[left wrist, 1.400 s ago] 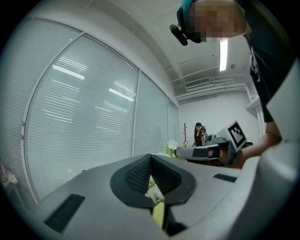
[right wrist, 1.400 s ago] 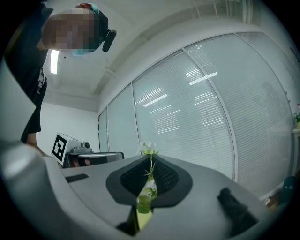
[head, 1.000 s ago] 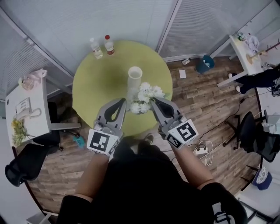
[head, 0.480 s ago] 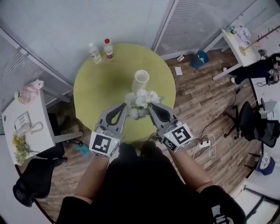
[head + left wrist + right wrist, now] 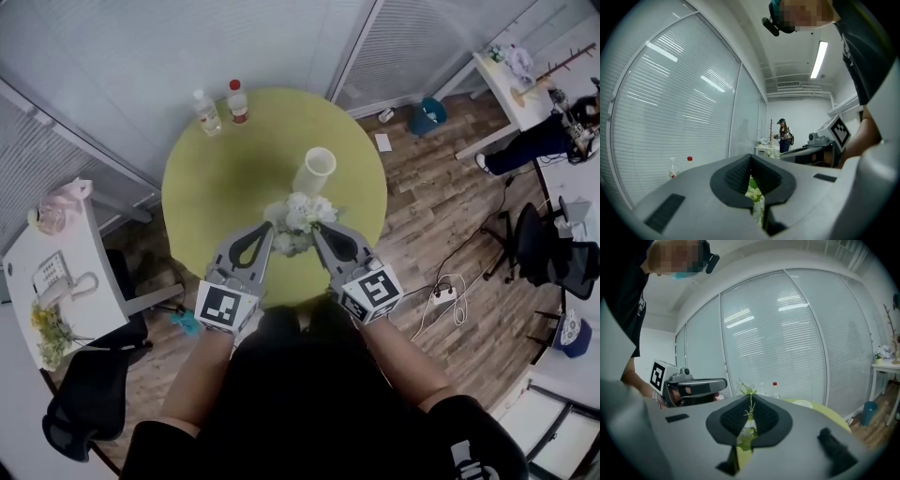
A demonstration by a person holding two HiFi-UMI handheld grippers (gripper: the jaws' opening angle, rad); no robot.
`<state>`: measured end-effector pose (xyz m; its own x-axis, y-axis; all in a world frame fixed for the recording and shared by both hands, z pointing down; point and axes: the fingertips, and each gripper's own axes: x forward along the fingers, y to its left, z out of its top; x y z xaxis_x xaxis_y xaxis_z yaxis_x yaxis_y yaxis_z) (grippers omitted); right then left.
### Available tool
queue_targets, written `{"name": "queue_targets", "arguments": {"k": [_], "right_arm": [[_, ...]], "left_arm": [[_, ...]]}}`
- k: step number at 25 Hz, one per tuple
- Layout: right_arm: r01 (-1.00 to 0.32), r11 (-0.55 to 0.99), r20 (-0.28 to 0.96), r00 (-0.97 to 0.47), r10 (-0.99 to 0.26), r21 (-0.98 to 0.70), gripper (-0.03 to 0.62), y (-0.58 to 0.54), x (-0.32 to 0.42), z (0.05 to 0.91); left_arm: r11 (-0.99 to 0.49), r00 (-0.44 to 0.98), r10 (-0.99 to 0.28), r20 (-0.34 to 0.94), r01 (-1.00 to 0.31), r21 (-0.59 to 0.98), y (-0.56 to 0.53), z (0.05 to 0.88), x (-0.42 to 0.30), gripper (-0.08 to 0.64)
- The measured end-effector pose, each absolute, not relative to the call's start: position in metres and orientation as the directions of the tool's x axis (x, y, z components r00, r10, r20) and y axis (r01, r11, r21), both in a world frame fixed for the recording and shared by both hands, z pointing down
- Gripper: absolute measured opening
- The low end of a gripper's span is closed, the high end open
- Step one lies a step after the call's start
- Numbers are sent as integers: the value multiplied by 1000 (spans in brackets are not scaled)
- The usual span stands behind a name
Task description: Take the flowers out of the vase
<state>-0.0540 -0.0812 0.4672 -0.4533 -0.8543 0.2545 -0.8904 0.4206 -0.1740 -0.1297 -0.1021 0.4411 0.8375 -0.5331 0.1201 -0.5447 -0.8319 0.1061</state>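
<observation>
Green round surface (image 5: 211, 173): flowers (image 5: 300, 216) sit just our side of the vase (image 5: 317, 169), seemingly clear of its rim. Left hand-held gripper (image 5: 268, 227) and right hand-held gripper (image 5: 316, 229) both clamp the flowers. We should move both in sync and set down well beside the vase.

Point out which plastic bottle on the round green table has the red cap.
The right-hand plastic bottle in the head view; the clear bottle left of it has a white cap.

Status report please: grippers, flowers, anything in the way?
Both shut on flowers: left gripper, right gripper. Flowers out of vase. Two bottles at far edge, not in the way.
</observation>
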Motion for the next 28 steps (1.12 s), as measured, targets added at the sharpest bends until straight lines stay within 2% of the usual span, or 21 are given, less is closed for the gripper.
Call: {"name": "queue_targets", "arguments": {"k": [13,20,28], "right_arm": [[-901,366,335,-428,-839,-232,22,-101,-97,515],[-887,312,390,-435,-812,-340,22,-105,-117,554],[-865,380,410,-492,-768,-327,23,-123,-156,579]], "left_arm": [[-806,820,-550,159,-571,157,-120,482,-168,9],[-781,796,-575,190,-603,164,-124,502,-184,9],[-725,743,-632,221,-667,169,-134,527,-210,9]]}}
